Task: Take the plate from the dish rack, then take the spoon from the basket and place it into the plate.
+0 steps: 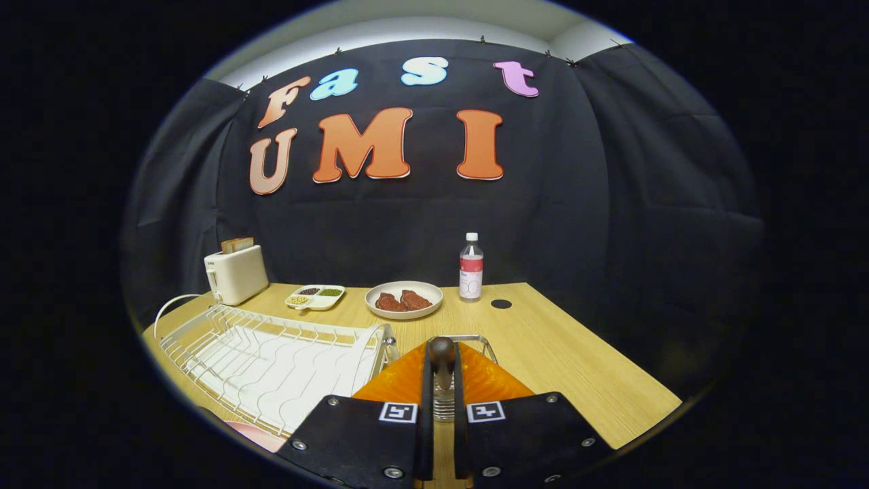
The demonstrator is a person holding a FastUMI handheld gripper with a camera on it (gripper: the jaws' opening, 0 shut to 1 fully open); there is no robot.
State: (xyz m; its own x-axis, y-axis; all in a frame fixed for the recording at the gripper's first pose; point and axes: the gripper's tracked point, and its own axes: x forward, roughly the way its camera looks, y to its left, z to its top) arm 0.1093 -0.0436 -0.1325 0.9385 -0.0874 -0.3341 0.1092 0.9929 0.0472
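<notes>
My gripper (442, 372) is shut on the spoon (441, 352), whose dark rounded handle end sticks out just past the fingertips. A metallic part of the spoon shows lower down in the narrow gap between the fingers. An orange ridged plate (490, 380) lies directly under the fingers and spreads out on both sides of them. Just beyond the plate is the wire rim of the basket (477, 339). The white wire dish rack (271, 360) stands to the left of the plate, with no plate in it.
On the wooden table (577, 367), beyond the rack, stand a white toaster (236, 274), a divided snack tray (316, 297), a white dish of meat (404, 299) and a water bottle (471, 266). A pink object (261, 435) peeks out near the rack's front corner.
</notes>
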